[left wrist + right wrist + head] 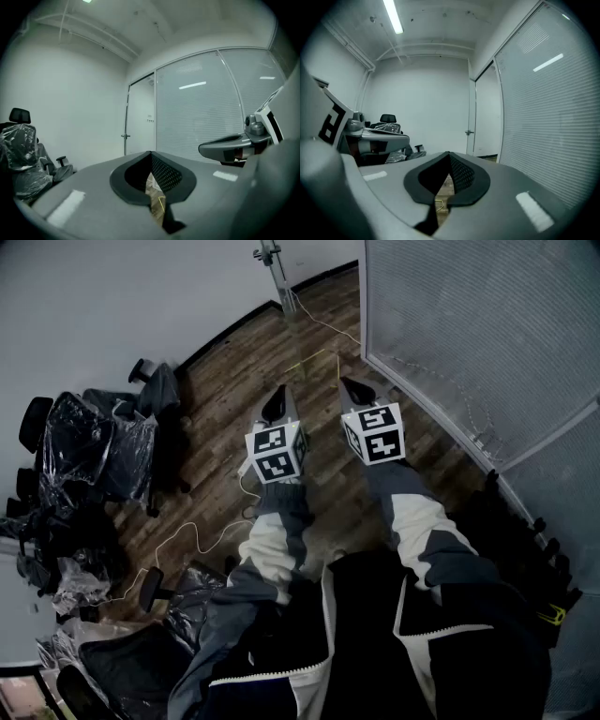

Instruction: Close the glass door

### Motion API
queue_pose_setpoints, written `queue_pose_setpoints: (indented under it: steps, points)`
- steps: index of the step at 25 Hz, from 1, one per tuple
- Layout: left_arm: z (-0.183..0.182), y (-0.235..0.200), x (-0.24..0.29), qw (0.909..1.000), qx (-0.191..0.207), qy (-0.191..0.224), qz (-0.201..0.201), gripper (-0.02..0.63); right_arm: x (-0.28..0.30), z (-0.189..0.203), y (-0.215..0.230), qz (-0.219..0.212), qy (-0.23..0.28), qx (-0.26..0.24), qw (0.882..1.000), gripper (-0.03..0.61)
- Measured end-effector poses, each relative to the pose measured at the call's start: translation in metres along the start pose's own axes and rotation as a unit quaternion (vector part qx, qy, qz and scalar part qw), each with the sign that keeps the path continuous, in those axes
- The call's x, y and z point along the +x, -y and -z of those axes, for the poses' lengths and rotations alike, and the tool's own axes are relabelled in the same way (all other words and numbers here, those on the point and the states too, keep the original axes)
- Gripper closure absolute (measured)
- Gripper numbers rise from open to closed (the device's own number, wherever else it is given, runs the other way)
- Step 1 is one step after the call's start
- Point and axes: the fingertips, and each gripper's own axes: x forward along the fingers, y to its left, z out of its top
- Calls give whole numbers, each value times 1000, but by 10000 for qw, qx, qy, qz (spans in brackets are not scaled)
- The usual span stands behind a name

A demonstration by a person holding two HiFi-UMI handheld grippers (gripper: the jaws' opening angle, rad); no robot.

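Observation:
The glass door stands at the far end of the room beside the blinded glass wall, with a metal handle on its left edge. It also shows in the right gripper view as the glass door with its handle. In the head view only its frame shows at the top. My left gripper and right gripper are held side by side over the wooden floor, pointing towards the door and well short of it. Both the left gripper and the right gripper are shut and hold nothing.
Office chairs wrapped in plastic crowd the left side by the white wall. A thin cable trails across the wooden floor. The glass wall with blinds runs along the right, with dark items at its foot.

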Motion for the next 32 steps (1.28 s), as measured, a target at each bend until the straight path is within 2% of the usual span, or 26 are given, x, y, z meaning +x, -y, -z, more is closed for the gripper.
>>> queue_pose_setpoints:
  steps: [12,19,25,32]
  points:
    - [4,-20,8,10000,-69,-31,39,612,23,-11,-15,-124,38,-214,9997,577]
    - [6,-36,14,9999,-46,-34,112,612,40,-17,-29,-233,106,-73,9996,575]
    - [14,-51,22,9999,-79,13,125,612,56,-11,-35,-259,103,-331,9991,572]
    - [22,-85,28,9995,-304,0,-8,612,85,-4,-44,-503,-81,-341,9981,567]
